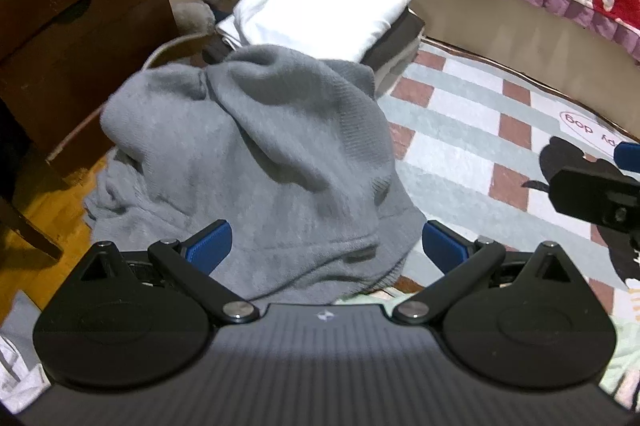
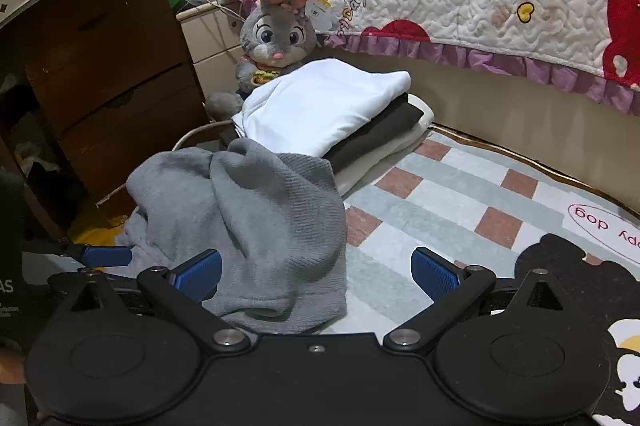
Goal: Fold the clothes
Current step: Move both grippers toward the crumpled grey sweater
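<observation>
The grey knit sweater (image 1: 256, 154) lies heaped at frame centre on the checked rug (image 1: 460, 130); left gripper (image 1: 326, 246) and right gripper (image 2: 316, 270) gape, holding nothing; soft, limp, probably light; best pinched at its ribbed hem.

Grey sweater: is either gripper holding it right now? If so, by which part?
Neither. The left gripper and right gripper are both open; the grey sweater lies heaped on the rug, ungripped.

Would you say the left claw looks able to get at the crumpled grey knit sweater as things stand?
Probably yes. The left claw is open, and the crumpled grey knit sweater lies heaped right ahead, its near hem already between the blue fingers, with nothing lying over it.
</observation>
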A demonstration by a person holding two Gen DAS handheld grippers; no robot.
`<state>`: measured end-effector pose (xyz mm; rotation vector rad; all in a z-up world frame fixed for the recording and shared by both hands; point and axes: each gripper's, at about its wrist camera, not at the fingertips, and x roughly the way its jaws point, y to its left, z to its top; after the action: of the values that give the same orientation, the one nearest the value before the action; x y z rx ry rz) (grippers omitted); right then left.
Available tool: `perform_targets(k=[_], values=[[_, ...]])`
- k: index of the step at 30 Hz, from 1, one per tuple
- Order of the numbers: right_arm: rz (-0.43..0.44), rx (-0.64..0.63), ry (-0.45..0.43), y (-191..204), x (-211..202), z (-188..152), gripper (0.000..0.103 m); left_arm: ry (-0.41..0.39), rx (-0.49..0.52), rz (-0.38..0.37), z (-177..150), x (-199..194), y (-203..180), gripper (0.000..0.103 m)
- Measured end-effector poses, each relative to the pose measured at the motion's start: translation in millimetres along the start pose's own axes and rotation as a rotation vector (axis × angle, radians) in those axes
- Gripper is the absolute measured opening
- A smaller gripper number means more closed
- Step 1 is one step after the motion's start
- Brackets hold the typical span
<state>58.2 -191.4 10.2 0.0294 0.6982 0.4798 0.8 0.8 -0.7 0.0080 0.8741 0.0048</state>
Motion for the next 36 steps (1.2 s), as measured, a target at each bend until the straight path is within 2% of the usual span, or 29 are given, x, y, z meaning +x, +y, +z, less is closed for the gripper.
perform_targets(k=[4, 7, 10, 18, 36], values=[[-0.016, 0.017, 0.025, -6, 2, -4, 0.102, 0.0, -0.008, -0.033, -8, 2, -2, 0.103], [-0.028, 0.024, 0.048, -9, 4, -5, 0.102, 0.032, -0.014, -0.045, -5, 7, -3, 0.103], [-0.032, 0.023, 0.07, -12, 7, -1, 0.102, 0.031, -0.01, -0.035, -5, 7, -2, 0.103], [-0.029, 0.035, 0.057, -9, 8, -1, 0.102, 0.013, -0.002, -0.008, -4, 5, 1, 0.103], [-0.032, 0.046, 0.071, -12, 10, -5, 0.102, 0.026, -0.019, -0.026, -8, 8, 2, 0.103]])
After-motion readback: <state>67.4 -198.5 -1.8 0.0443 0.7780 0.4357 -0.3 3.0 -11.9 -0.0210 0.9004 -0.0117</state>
